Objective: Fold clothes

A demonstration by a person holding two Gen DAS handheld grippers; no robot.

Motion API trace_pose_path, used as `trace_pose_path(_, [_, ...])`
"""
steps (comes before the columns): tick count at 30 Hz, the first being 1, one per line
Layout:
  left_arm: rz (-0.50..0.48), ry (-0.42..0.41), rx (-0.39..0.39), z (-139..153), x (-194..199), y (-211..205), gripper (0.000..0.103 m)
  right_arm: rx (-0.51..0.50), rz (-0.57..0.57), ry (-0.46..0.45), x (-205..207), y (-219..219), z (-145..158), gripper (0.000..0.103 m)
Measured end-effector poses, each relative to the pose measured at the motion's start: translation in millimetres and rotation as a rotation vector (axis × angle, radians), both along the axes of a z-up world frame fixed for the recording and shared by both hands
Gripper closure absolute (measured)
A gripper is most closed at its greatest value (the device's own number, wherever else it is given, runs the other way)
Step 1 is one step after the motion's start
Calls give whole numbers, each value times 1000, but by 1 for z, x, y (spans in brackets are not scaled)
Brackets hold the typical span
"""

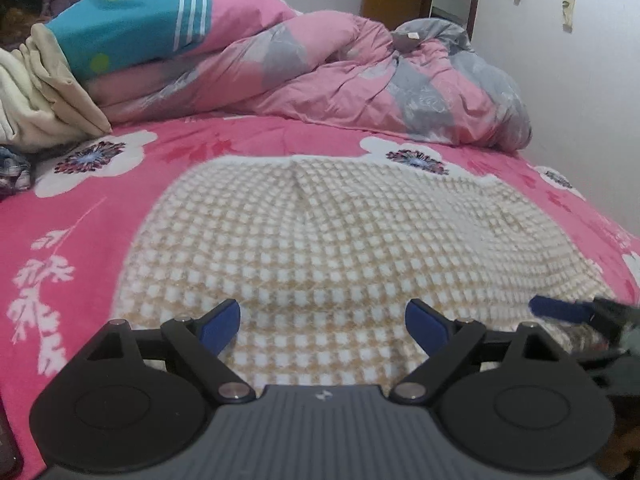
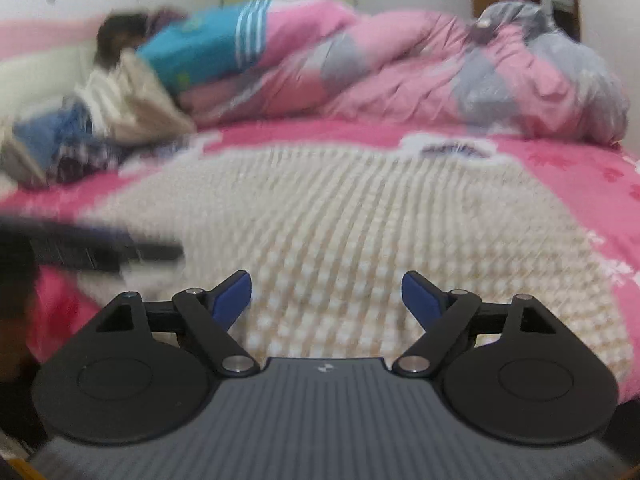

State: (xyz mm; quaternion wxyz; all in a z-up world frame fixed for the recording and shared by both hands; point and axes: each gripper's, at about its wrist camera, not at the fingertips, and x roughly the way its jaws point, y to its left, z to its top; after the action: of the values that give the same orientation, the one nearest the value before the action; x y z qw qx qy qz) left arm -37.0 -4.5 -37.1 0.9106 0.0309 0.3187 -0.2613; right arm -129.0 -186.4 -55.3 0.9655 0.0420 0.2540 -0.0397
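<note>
A cream and tan checked garment (image 1: 320, 248) lies spread flat on the pink flowered bedspread (image 1: 80, 220). My left gripper (image 1: 322, 326) hovers over its near edge, open, with only cloth below the blue pads. In the blurred right wrist view the same garment (image 2: 360, 220) fills the middle. My right gripper (image 2: 326, 296) stands open above its near edge, nothing between the fingers. In the left wrist view a blue fingertip of the right gripper (image 1: 560, 310) shows at the far right edge. A dark blurred shape at the left of the right wrist view is the left gripper (image 2: 100, 252).
A pink and grey quilt (image 1: 360, 80) is bunched along the back of the bed. A teal striped garment (image 1: 132, 28) lies on it. Beige cloth (image 1: 52, 92) and a dark plaid piece (image 1: 14, 172) sit at the back left. A white wall (image 1: 580, 80) borders the right.
</note>
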Motion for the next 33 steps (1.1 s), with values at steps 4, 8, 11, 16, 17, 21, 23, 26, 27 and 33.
trace_pose_path(4, [11, 19, 38, -7, 2, -5, 10, 68, -13, 2, 2, -8, -9, 16])
trace_pose_path(8, [17, 31, 46, -7, 3, -7, 6, 87, 2, -44, -4, -6, 7, 16])
trace_pose_path(11, [26, 62, 43, -6, 6, -10, 2, 66, 30, 5, 2, 0, -4, 15])
trace_pose_path(16, [47, 95, 80, -4, 12, -19, 0, 61, 15, -2, 1, -4, -3, 14])
trace_pose_path(17, [52, 96, 94, -4, 12, -21, 0, 52, 2, -7, 0, -6, 2, 14])
trace_pose_path(21, [75, 103, 130, -4, 11, -29, 0, -19, -87, -47, -9, -22, 14, 14])
trace_pose_path(23, [83, 110, 140, -4, 11, -31, 0, 3, -129, 9, -5, -36, 1, 14])
trace_pose_path(26, [93, 118, 151, -3, 11, -33, 0, -29, -121, 38, -4, -39, -14, 12])
trace_pose_path(27, [96, 120, 153, -2, 11, -34, 0, -44, -113, 44, -3, -39, -16, 12])
trace_pose_path(33, [101, 137, 162, -2, 13, -35, 0, -58, -137, -15, 6, -43, 21, 13])
